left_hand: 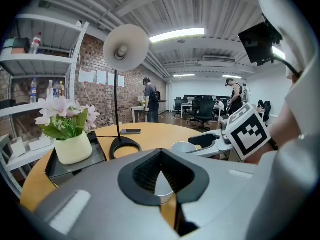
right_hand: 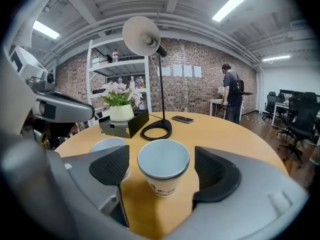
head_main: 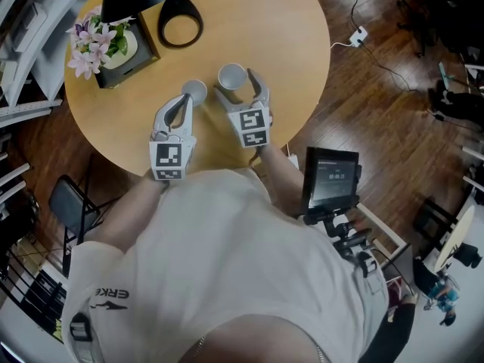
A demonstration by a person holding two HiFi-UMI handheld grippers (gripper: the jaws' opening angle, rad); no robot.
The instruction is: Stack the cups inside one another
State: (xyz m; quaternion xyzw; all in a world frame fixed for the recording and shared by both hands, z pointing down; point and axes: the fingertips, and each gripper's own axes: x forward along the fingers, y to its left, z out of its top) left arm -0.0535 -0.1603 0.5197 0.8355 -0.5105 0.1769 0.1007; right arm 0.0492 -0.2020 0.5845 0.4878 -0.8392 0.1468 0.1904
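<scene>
Standing upright on the round wooden table (head_main: 287,44) are two paper cups, side by side and a little apart, in the upper middle of the head view. The printed cup (right_hand: 163,171) sits at the centre of the right gripper view, white inside, with a small brown print low on its wall that is too small to read. The right gripper (head_main: 237,83) has its jaws spread wide, one on each side of this cup with a gap on both sides, so it holds nothing. The second cup (head_main: 194,91) stands just left of it, at the tip of the left gripper (left_hand: 161,153). That gripper's jaws are closed, their tips meeting. A pale cup shape shows through the opening below them, but whether its rim is pinched cannot be told. Each gripper carries one cube with black square markers, two cubes in all.

Toward the top of the head view are one black lamp (head_main: 180,21) with a ring base, and one white pot of pink flowers (head_main: 102,42) on a dark tray (head_main: 132,63). One phone (right_hand: 182,119) lies behind the lamp in the right gripper view. At lower left of the head view, the person's pale shirt (head_main: 212,263) bears the letters "ERKE". One dark screen (head_main: 330,174) stands to the right, over the floor.
</scene>
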